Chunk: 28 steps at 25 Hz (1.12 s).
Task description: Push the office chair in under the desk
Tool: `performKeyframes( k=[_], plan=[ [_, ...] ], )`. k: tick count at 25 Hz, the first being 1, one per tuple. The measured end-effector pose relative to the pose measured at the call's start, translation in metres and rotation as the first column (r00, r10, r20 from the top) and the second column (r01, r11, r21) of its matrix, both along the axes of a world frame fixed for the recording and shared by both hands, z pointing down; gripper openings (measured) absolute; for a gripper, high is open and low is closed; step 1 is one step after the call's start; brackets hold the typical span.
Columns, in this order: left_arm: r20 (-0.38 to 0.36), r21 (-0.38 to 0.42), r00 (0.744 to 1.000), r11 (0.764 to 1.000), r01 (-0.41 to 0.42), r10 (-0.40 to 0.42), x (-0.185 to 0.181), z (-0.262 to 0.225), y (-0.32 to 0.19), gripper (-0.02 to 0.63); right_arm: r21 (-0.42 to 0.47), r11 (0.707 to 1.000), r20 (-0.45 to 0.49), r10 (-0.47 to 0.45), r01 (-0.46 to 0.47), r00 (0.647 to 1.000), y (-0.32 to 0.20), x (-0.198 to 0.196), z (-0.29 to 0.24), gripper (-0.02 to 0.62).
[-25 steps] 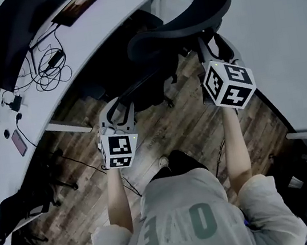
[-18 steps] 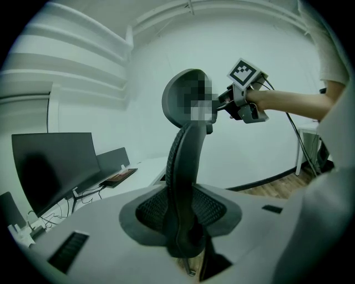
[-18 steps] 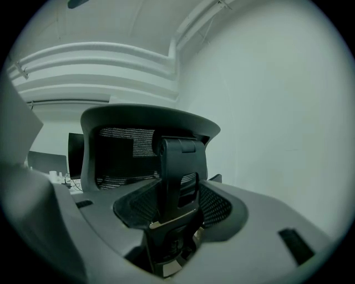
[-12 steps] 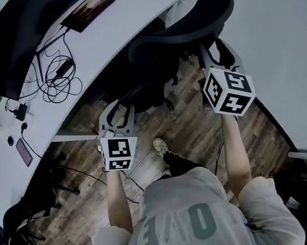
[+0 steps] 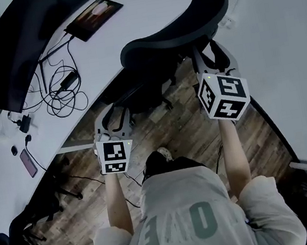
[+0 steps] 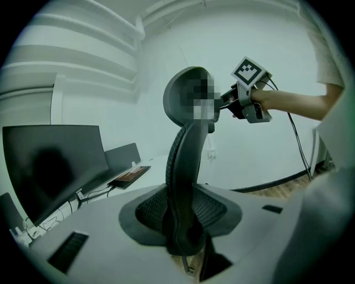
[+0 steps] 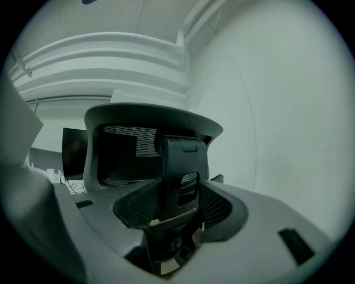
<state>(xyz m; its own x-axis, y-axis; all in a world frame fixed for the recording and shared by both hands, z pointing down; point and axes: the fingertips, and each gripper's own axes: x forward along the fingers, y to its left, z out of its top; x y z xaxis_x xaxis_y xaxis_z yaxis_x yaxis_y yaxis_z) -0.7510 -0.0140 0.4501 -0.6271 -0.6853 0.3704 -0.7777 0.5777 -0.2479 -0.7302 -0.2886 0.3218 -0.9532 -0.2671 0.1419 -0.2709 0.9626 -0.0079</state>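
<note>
Wood floor [image 5: 190,133] underfoot, white curved counter [image 5: 128,33] ahead. Left tongs [image 5: 113,113] pinch a black side bar of the office chair [image 5: 173,29]. Right tongs [image 5: 208,61] pinch the post behind its backrest. Pads sit on the frame in both grips.

Chair is at the counter's edge. Seat and base look partly under it, while backrest and headrest are outside.

Step in hand, I'd say: mid-push. Next move calls for an even shove from both hands, straight in, so the castors don't swing it sideways. Watch the backrest against the counter's edge.

No containers in sight. Further out on the counter: loose cables [image 5: 61,84], a phone [image 5: 28,162], a tablet [image 5: 93,16], then a dark monitor [image 5: 9,49].
</note>
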Motion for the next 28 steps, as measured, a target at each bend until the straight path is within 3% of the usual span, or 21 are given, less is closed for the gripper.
performKeyframes(
  k=[17, 28],
  plan=[
    [-0.012, 0.008, 0.998, 0.998, -0.056, 0.056, -0.075, -0.002, 0.013, 0.146, 0.026, 0.999, -0.022, 0.047, -0.047, 0.999, 0.015, -0.070, 0.001, 0.210],
    [-0.011, 0.000, 0.994, 0.994, -0.109, 0.109, -0.094, -0.001, 0.035, 0.146, 0.048, 0.994, 0.001, 0.098, -0.098, 0.995, 0.040, -0.074, 0.000, 0.212]
  ],
)
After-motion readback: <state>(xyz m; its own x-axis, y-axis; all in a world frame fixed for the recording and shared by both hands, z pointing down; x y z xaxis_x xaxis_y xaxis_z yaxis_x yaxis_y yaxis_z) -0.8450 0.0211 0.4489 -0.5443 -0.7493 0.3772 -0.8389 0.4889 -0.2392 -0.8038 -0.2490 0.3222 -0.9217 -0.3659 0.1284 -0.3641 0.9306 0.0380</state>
